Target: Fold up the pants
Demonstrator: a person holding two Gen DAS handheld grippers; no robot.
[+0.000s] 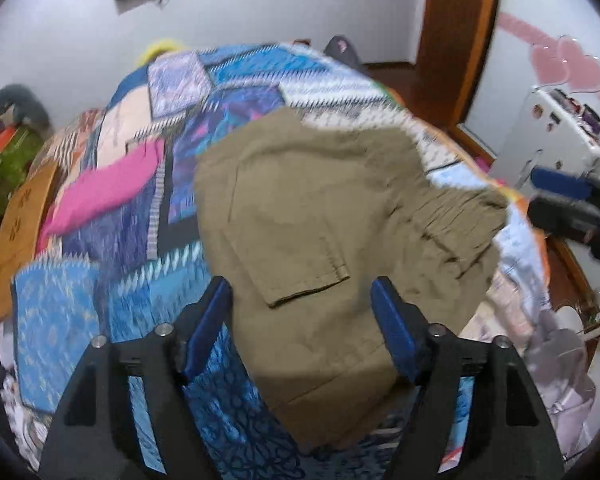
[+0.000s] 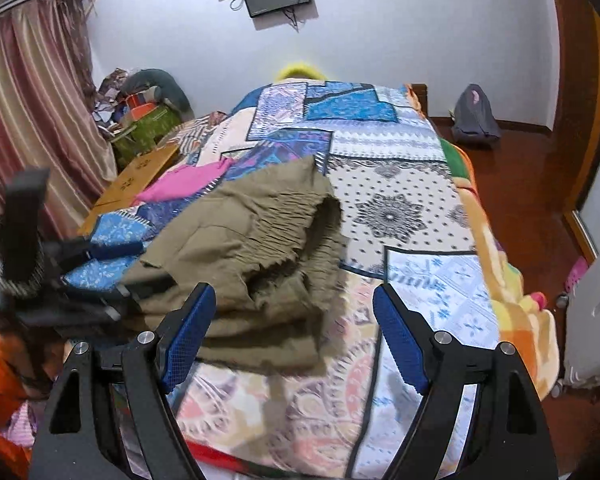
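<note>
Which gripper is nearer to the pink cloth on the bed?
Left. The left gripper hovers open over the olive pants, and the pink cloth lies just beyond on that side. The right gripper is open at the pants' opposite edge, farther away.

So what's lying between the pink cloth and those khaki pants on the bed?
Only the patchwork bedspread. In the left wrist view a blue and purple strip of it separates the pink cloth from the khaki pants; nothing else lies there.
</note>
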